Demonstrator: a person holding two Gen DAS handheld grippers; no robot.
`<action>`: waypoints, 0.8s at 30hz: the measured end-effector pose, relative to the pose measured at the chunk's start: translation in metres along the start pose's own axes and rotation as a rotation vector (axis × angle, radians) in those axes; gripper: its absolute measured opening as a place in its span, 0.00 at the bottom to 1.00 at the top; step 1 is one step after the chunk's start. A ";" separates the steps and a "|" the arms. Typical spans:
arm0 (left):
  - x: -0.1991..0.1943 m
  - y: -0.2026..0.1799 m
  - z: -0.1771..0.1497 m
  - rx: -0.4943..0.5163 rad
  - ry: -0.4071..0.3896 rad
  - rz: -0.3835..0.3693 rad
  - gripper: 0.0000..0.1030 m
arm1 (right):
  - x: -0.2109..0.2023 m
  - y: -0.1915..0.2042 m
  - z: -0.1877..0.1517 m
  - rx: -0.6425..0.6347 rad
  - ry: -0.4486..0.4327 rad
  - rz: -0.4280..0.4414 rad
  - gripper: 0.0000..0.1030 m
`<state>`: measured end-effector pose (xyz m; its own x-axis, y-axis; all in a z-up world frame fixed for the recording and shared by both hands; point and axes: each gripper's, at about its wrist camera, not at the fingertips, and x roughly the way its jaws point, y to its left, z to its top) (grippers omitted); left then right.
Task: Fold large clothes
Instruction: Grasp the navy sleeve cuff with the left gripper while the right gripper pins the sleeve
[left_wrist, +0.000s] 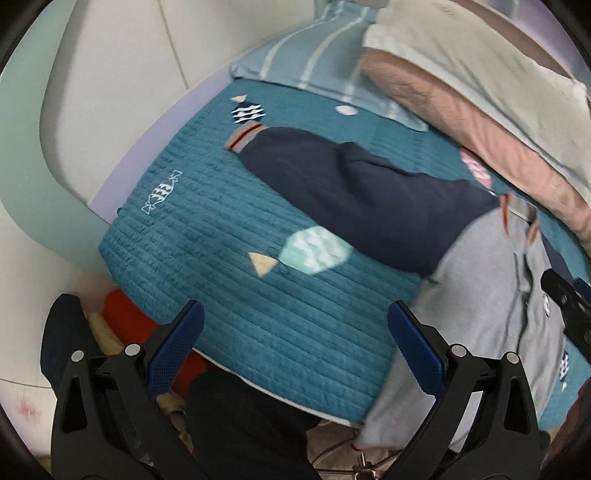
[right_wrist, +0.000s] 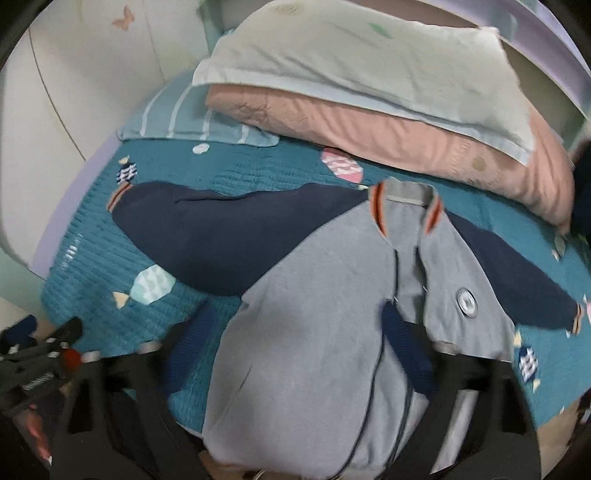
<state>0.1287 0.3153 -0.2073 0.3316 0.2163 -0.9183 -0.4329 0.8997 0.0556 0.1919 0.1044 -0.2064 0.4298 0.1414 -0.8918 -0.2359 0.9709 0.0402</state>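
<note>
— where's the jacket (right_wrist: 325, 332) now?

— flat on the bed's teal quilt (left_wrist: 258, 332), front up, collar (right_wrist: 406, 199) towards the pillows, hem hanging over the near edge. grey body, two navy sleeves spread out to either side.

— and the grippers?

— both hover above it, holding nothing. the left gripper (left_wrist: 295, 343) has its fingers wide, over bare quilt just beside the grey body and below the left sleeve (left_wrist: 351, 192). the right gripper (right_wrist: 303, 354) is spread wide too, over the grey front near the zip, though that view is blurred.

— so what's the step, you reckon?

— bringing a sleeve in across the chest, i'd guess. nothing looks folded yet. i'd pinch the left sleeve near its striped cuff (left_wrist: 243, 138), lift it only enough to clear the quilt, and lay it straight across the body so it doesn't twist. the other gripper could press the grey front so the whole thing doesn't slide toward the hanging hem.

— count it up for me.

— one jacket, two sleeves, two striped cuffs, one round badge (right_wrist: 464, 297) on the chest. at the head of the bed: one pale pillow (right_wrist: 369, 62) on top of one pink one (right_wrist: 369, 129), and a striped blue cloth (right_wrist: 192, 122) beside them. two grippers, four blue-padded fingers.
</note>
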 end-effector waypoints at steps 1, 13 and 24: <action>0.007 0.004 0.004 -0.006 0.007 0.003 0.96 | 0.011 0.001 0.004 -0.003 0.022 0.013 0.44; 0.083 0.029 0.051 -0.034 0.080 0.009 0.77 | 0.117 0.010 0.044 -0.013 0.170 0.091 0.04; 0.164 0.057 0.104 -0.149 0.142 -0.038 0.84 | 0.214 0.003 0.030 0.041 0.343 0.145 0.01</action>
<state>0.2456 0.4417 -0.3138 0.2330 0.1181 -0.9653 -0.5453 0.8377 -0.0291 0.3090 0.1436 -0.3832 0.0754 0.2118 -0.9744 -0.2353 0.9534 0.1890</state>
